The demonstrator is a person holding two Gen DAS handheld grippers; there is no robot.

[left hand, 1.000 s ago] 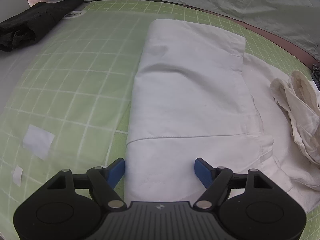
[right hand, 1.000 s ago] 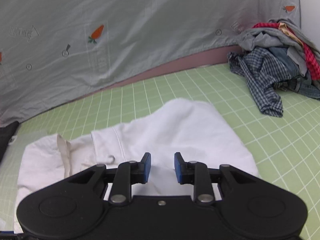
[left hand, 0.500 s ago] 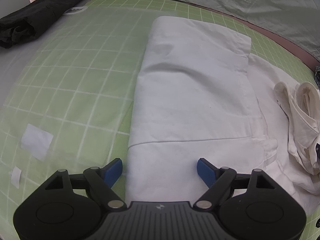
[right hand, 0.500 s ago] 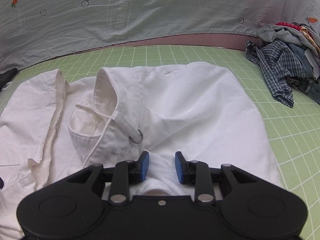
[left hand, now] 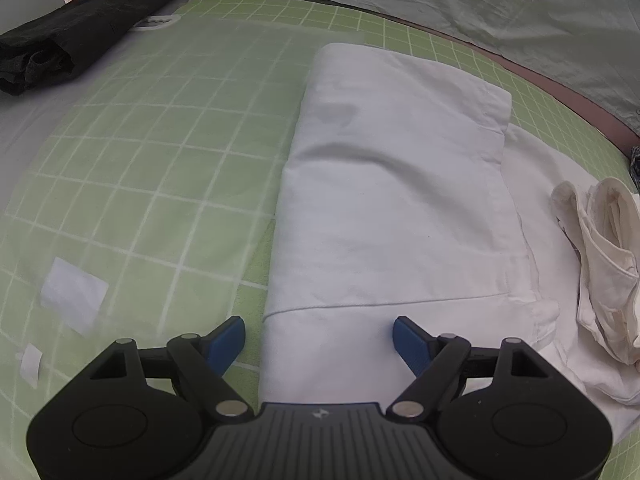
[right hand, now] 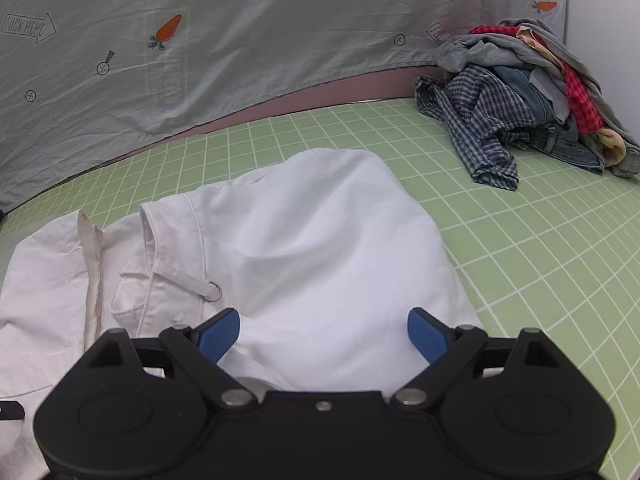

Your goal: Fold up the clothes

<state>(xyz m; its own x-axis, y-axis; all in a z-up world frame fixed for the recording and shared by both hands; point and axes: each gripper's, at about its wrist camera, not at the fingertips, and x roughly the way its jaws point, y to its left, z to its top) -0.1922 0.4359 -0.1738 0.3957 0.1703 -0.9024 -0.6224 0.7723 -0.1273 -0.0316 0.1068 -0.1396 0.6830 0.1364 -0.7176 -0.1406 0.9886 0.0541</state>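
Note:
A white shirt [left hand: 392, 200] lies partly folded on the green grid mat [left hand: 160, 152], its folded panel running away from me and its collar [left hand: 604, 264] bunched at the right. My left gripper [left hand: 320, 336] is open and empty over the shirt's near end. In the right wrist view the same shirt [right hand: 320, 248] lies flat with its collar and a loop tab [right hand: 192, 284] at the left. My right gripper [right hand: 324, 332] is open and empty just above the cloth.
A black folded garment [left hand: 68, 36] lies at the mat's far left. A heap of mixed clothes [right hand: 520, 104] sits at the far right corner. A grey carrot-print sheet [right hand: 240, 40] hangs behind the mat. White paper scraps [left hand: 74, 292] lie near the left.
My right gripper was shut on the shirt and has opened, letting the cloth down flat. My left gripper stays open and has hardly moved.

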